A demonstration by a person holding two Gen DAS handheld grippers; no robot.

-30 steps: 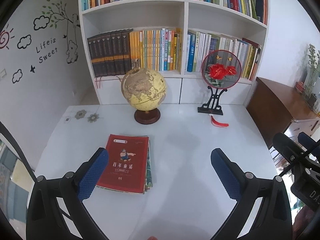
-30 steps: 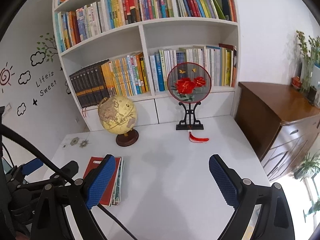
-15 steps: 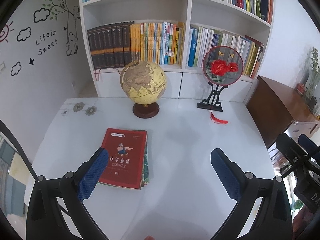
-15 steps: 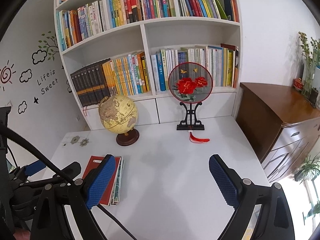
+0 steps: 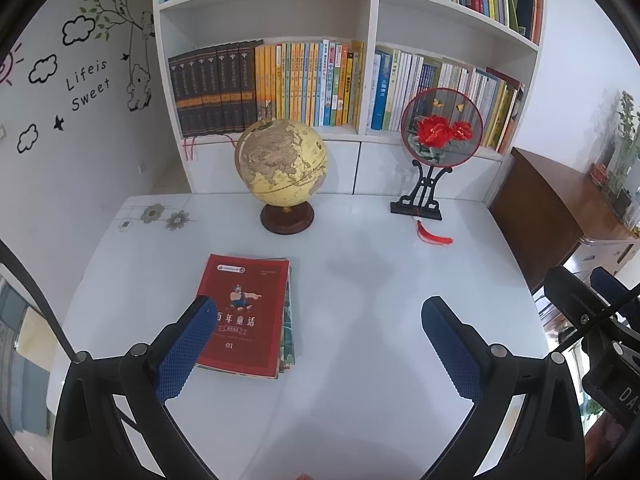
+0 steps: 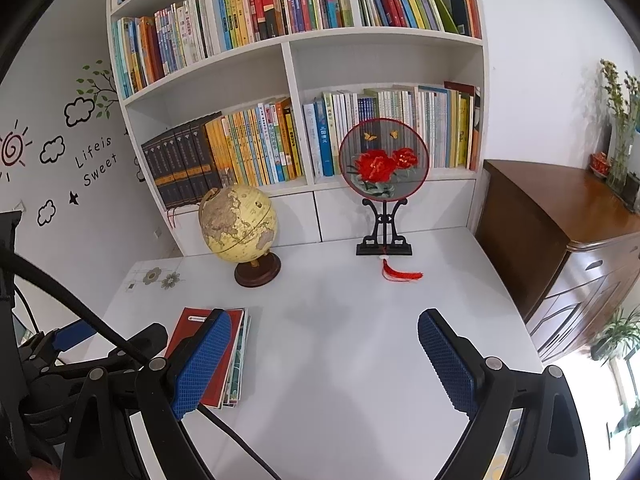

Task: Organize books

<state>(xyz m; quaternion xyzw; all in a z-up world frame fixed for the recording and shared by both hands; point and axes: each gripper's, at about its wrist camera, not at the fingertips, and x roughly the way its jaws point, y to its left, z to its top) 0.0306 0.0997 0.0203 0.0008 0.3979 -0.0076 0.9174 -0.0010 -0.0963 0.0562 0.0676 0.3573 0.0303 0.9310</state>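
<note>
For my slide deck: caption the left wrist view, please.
Open left tongs hover over a white desk, nearing a red-covered book stack before a globe.

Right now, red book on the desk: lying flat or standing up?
Lying flat. The red book lies cover up on top of a small stack on the white desk, closed, its title showing.

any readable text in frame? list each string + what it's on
"Life is Sweet": black wall decal left of the bookshelf.
"百年童话": cover of the red book on top of the stack on the white desk.
"01": same cover, near its lower edge.
"DA": partial marking on the black gripper body at right edge; the rest is cut off.
Shelf book spines and the small print on the red cover: too small to read.
</note>
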